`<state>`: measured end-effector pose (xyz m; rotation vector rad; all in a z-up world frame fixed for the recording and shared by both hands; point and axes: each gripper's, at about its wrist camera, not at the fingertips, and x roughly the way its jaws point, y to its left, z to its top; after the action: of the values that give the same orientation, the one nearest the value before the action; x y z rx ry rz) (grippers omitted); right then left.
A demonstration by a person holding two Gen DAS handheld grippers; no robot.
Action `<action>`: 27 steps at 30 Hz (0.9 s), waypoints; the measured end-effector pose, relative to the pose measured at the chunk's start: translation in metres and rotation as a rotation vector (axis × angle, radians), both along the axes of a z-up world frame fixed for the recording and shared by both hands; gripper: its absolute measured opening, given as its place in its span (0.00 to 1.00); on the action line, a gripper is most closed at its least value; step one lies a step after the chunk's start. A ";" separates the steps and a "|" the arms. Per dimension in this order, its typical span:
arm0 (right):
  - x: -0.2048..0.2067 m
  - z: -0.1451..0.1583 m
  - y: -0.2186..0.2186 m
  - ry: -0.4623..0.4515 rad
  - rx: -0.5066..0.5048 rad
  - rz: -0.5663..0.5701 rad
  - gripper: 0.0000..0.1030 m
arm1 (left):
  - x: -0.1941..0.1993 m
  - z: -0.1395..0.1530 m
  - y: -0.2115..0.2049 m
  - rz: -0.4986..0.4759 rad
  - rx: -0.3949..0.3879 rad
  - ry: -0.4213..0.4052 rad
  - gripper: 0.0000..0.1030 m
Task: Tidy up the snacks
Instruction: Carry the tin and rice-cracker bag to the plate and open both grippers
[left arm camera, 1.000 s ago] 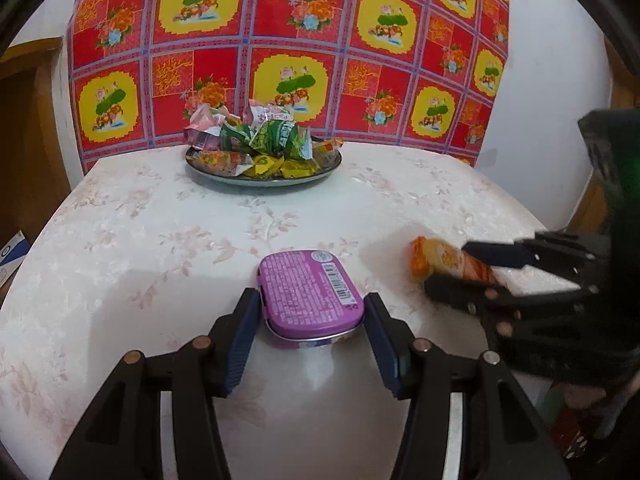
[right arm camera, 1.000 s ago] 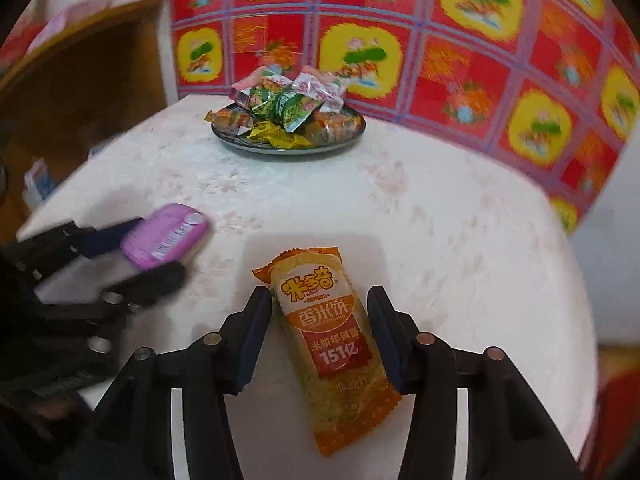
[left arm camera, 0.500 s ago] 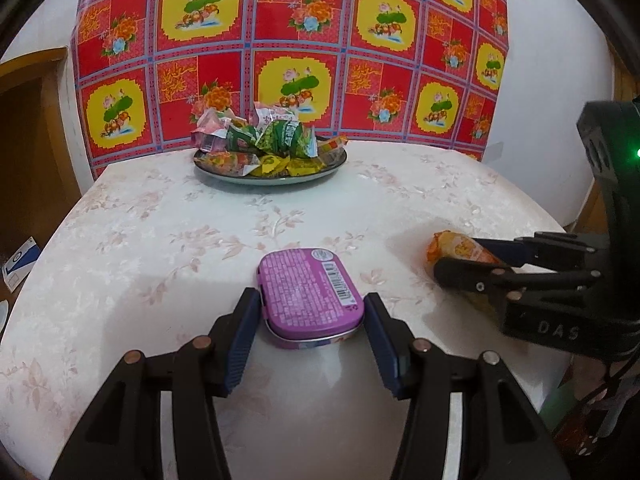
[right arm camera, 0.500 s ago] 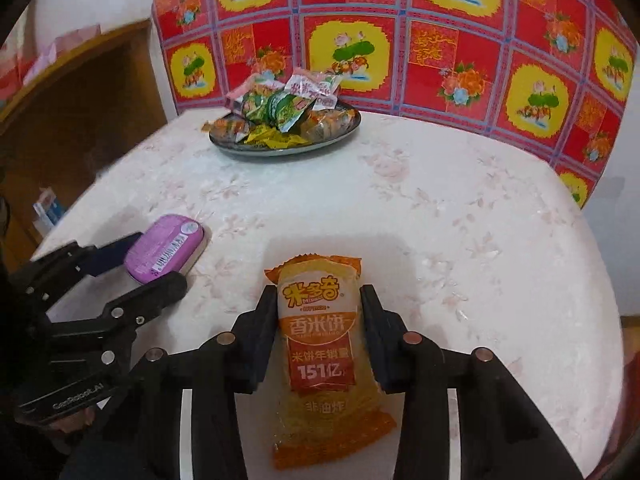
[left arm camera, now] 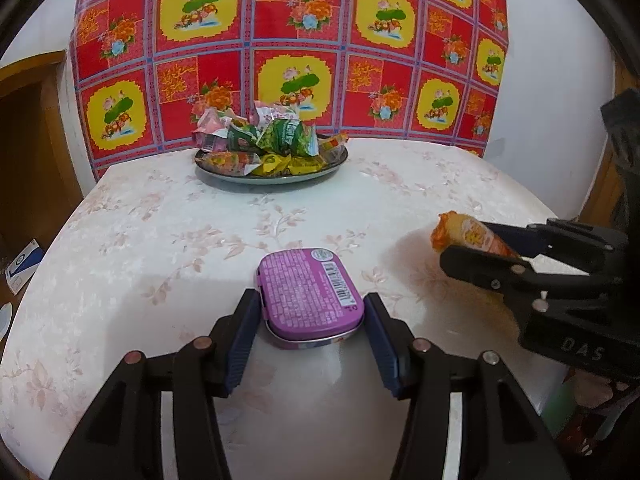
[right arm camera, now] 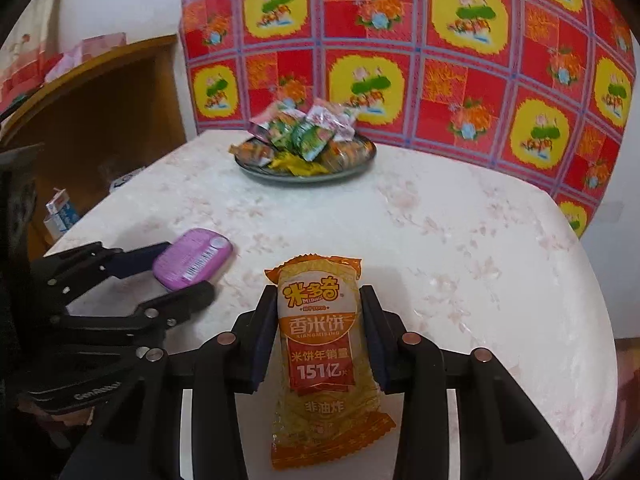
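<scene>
Left wrist view: left gripper [left arm camera: 313, 320] clamped on purple tin [left arm camera: 309, 294], blue pads [left arm camera: 245, 340] pressing both long sides, tin label side up with barcode toward the right pad. Tin sitting on or just above the white floral tablecloth [left arm camera: 160, 248]; contact with cloth not clear. Straight ahead of the fingers, far across the table: dark plate [left arm camera: 338, 160] piled with wrapped snacks [left arm camera: 276, 136], close to the red-and-yellow patterned cloth [left arm camera: 296, 40] hung behind. Off to the right of the fingers: right gripper [left arm camera: 472, 250] gripping orange rice cracker pack [left arm camera: 468, 236], pack's crimped end poking out past the fingertips, apparently raised off the cloth with a shadow beneath.

Right wrist view: right gripper [right arm camera: 320, 312] closed on rice cracker pack [right arm camera: 320, 344], pads squeezing the pack's sides at its upper half, printed face up, lower end hanging back toward the camera. Left of the fingers: left gripper [right arm camera: 188, 272] with purple tin [right arm camera: 193, 258] between its fingers. Ahead and slightly left: plate [right arm camera: 360, 164] with snack pile [right arm camera: 308, 132]. Far left beyond the table edge: wooden shelf [right arm camera: 92, 120], small blue-and-white carton [right arm camera: 60, 210] low beside it.
</scene>
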<state>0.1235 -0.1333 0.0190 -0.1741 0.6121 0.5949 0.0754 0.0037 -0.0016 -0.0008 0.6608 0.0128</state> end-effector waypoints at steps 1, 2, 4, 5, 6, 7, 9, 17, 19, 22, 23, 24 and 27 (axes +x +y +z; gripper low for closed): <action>0.000 0.002 0.000 -0.002 0.002 0.002 0.39 | 0.000 0.001 0.001 0.005 0.003 -0.001 0.53; 0.001 0.004 0.000 -0.004 0.004 0.003 0.39 | 0.001 0.003 0.002 0.012 0.009 -0.003 0.53; 0.005 0.010 0.000 -0.009 0.008 0.006 0.39 | 0.003 0.007 0.004 0.022 0.013 -0.003 0.53; 0.007 0.014 -0.001 -0.012 0.011 0.006 0.39 | 0.004 0.010 0.006 0.029 0.015 -0.003 0.53; 0.010 0.018 -0.001 -0.015 0.013 0.006 0.39 | 0.005 0.014 0.007 0.034 0.019 -0.006 0.53; 0.012 0.021 -0.001 -0.017 0.015 0.007 0.39 | 0.006 0.018 0.008 0.036 0.027 -0.012 0.53; 0.018 0.029 -0.001 -0.025 0.023 -0.001 0.39 | 0.009 0.028 0.012 0.050 0.045 -0.033 0.53; 0.036 0.065 0.002 -0.083 0.020 -0.001 0.39 | 0.023 0.066 0.025 0.076 0.109 -0.051 0.53; 0.041 0.070 0.006 -0.096 -0.004 0.004 0.39 | 0.028 0.072 0.026 0.072 0.129 -0.043 0.53; 0.050 0.075 0.015 -0.113 -0.036 0.025 0.39 | 0.041 0.078 0.028 0.072 0.181 -0.038 0.53; 0.053 0.077 0.018 -0.114 -0.041 0.027 0.39 | 0.046 0.080 0.030 0.071 0.185 -0.041 0.53; 0.056 0.078 0.020 -0.115 -0.044 0.031 0.39 | 0.050 0.081 0.033 0.066 0.179 -0.044 0.53; 0.070 0.081 0.026 -0.103 -0.034 0.044 0.39 | 0.065 0.085 0.042 0.042 0.135 -0.057 0.53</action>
<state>0.1938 -0.1069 0.0996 -0.2492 0.5200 0.6142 0.1407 0.0460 0.0837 0.1150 0.6019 0.0972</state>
